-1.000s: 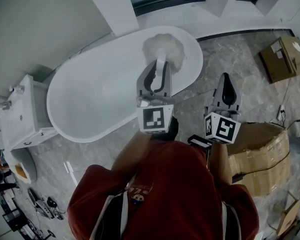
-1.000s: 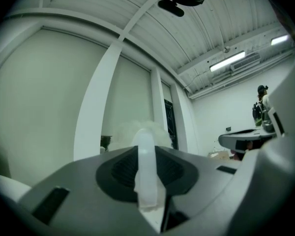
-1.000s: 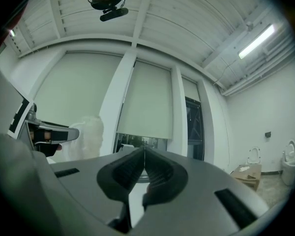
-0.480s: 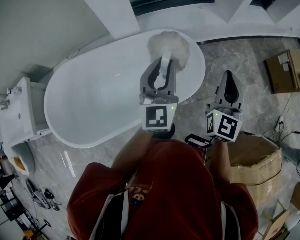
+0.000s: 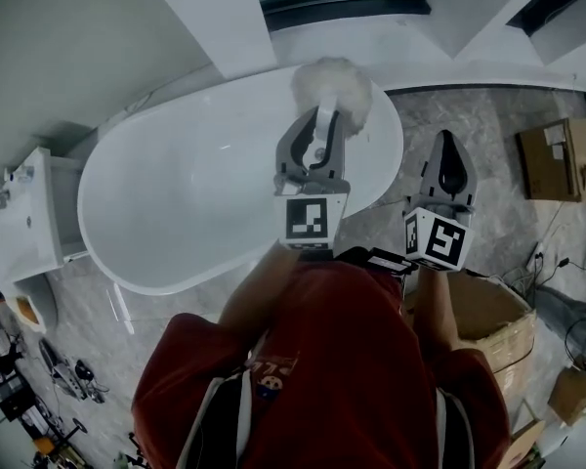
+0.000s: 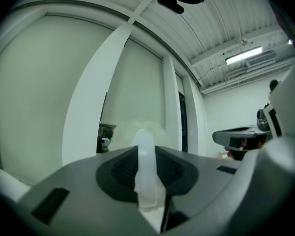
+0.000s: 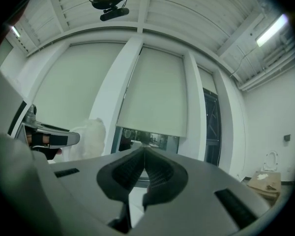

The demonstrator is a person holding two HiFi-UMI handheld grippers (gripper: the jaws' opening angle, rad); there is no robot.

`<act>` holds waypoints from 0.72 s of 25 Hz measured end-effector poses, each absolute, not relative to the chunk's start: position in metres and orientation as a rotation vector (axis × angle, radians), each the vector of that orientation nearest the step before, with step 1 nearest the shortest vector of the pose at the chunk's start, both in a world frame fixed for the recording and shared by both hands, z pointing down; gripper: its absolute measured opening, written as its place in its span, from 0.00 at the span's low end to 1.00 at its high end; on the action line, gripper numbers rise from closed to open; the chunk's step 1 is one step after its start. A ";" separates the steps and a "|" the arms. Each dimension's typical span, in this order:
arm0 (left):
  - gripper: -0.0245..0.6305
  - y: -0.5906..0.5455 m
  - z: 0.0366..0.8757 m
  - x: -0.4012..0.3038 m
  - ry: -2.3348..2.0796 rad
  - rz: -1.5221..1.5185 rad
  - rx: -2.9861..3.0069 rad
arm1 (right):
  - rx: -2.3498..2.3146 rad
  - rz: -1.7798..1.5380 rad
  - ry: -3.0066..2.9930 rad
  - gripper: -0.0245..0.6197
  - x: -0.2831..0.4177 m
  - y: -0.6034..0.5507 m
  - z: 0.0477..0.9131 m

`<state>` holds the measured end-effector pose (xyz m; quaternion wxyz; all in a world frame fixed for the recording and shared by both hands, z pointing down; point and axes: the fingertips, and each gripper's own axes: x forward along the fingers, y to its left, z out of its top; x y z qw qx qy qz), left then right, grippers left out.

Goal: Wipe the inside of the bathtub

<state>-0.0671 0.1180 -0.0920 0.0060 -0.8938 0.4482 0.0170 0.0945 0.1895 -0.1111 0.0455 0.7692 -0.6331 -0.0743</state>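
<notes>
Head view: the left gripper (image 5: 318, 125) holds a fluffy duster (image 5: 332, 86) at the white bathtub's (image 5: 176, 193) far end, with the right gripper (image 5: 449, 143) beside the bathtub. Left gripper view: jaws clamped on the duster's handle (image 6: 146, 166). Right gripper view: jaws together and empty; wiping pressure may twist that thin handle loose.

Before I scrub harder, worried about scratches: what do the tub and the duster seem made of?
Tub: smooth glossy white, likely acrylic or enamel; soft reflections show. Duster: fluffy white fibres, probably wool or microfibre; its handle looks like translucent plastic.
</notes>
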 end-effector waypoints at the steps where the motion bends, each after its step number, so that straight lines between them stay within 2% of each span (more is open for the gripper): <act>1: 0.18 0.113 -0.090 -0.067 1.411 0.053 -2.805 | 2.342 -0.226 -1.937 0.06 0.094 0.184 -0.111; 9: 0.18 0.083 -0.062 -0.057 1.478 -0.018 -2.818 | 2.259 -0.222 -1.965 0.06 0.107 0.148 -0.101; 18: 0.18 0.042 -0.001 -0.003 1.575 -0.203 -2.835 | 2.138 -0.142 -2.068 0.06 0.151 0.084 -0.058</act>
